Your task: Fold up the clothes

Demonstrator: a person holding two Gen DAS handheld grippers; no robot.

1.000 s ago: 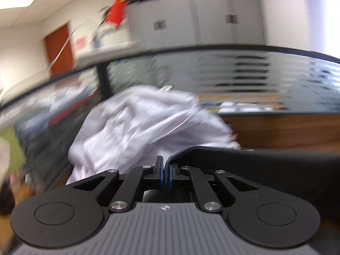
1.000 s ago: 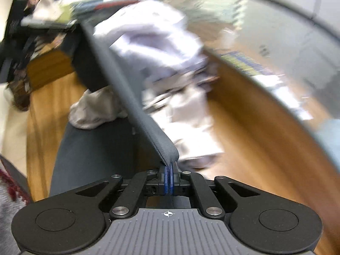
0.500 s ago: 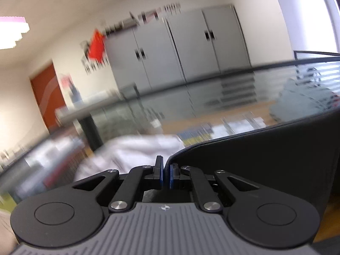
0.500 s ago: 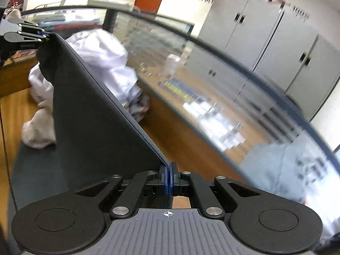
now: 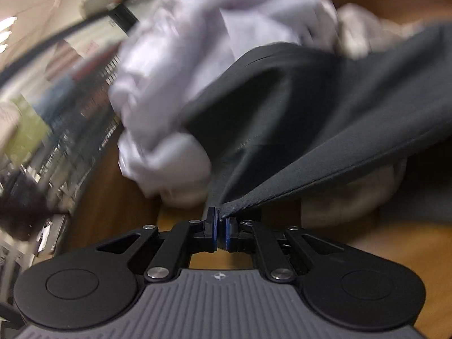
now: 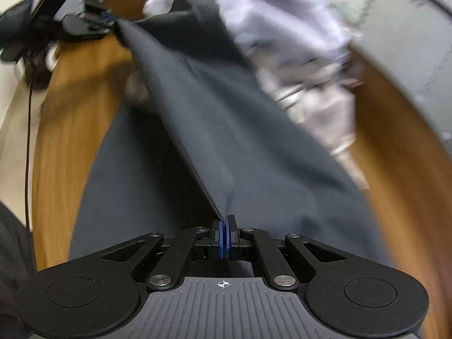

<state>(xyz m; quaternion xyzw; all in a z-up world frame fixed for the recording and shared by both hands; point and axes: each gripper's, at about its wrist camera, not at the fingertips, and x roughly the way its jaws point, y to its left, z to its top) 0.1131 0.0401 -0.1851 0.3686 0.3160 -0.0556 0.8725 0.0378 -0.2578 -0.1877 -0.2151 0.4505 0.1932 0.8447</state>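
Observation:
A dark grey garment is stretched between both grippers over the wooden table. My left gripper is shut on its ribbed edge, which runs off to the right. My right gripper is shut on the same edge at the other corner. In the right wrist view the left gripper shows at the far upper left, holding the cloth. The lower part of the garment lies on the table. Both views are blurred by motion.
A heap of white clothes sits just beyond the grey garment, with more pale cloth under it. A glass partition runs along the table's far side. A thin cable hangs at the left.
Both grippers have come down from a raised hold, and the views now tilt toward the table. The grey garment has dropped with them and partly lies on the table.

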